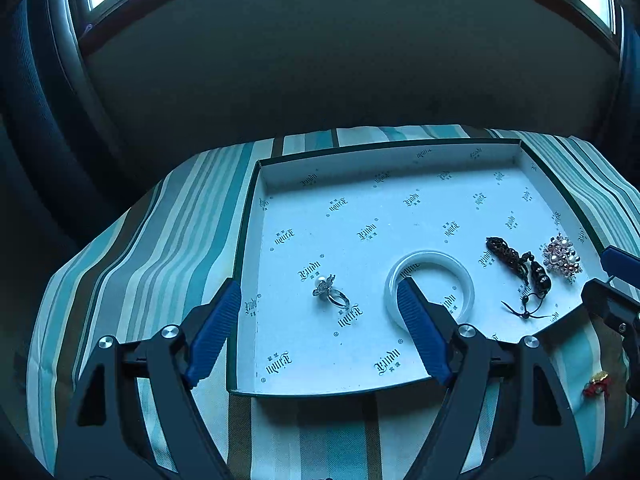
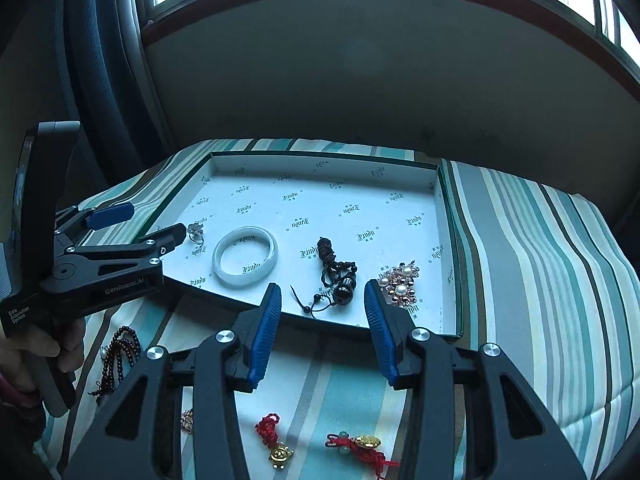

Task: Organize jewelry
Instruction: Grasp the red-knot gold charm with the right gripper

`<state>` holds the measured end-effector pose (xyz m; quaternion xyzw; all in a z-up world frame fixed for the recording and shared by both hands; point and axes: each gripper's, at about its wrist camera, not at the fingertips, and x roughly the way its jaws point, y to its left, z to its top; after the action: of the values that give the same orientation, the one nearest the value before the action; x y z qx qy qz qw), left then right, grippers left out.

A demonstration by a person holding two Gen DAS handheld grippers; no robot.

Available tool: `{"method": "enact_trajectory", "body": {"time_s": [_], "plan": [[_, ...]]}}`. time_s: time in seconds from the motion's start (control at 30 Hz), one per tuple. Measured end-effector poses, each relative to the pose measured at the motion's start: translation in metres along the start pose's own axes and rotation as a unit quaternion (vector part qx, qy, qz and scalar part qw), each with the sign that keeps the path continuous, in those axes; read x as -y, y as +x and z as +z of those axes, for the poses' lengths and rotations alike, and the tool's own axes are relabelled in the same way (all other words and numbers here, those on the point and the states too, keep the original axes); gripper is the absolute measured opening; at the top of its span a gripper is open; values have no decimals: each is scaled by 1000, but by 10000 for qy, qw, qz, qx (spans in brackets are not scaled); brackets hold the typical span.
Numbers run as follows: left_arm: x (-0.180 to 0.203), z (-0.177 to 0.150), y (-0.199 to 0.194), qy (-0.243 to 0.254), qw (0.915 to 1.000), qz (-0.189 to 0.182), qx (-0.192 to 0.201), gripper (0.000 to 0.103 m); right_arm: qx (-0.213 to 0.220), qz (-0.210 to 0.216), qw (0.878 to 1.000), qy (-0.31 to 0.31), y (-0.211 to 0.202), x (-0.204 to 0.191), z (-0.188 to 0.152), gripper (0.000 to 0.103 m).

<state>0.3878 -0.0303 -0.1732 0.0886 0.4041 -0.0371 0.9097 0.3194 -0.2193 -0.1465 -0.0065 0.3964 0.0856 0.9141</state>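
A white printed box tray lies on a striped cloth. In it rest a pearl ring, a white bangle, a black cord pendant and a pearl bead cluster. My left gripper hovers open above the ring, its pads well apart from it. My right gripper stands open over the tray's near edge, with the pendant's dark bead below the gap and untouched.
On the striped cloth in front of the tray lie two red knotted charms with gold pieces, a dark red bead string and a small sparkly piece. One red charm shows in the left wrist view. A hand holds the left gripper.
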Motion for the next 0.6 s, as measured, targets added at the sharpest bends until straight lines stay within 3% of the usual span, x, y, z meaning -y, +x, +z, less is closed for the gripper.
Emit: {"method": "enact_trajectory", "body": {"time_s": [0.47, 0.6], "plan": [[9, -58, -65, 153, 9998, -111, -95, 80, -524, -86, 9986, -54, -34, -4, -71, 42], [13, -78, -78, 251, 9996, -51, -156, 80, -753, 22, 9971, -96, -32, -9, -87, 33]]}}
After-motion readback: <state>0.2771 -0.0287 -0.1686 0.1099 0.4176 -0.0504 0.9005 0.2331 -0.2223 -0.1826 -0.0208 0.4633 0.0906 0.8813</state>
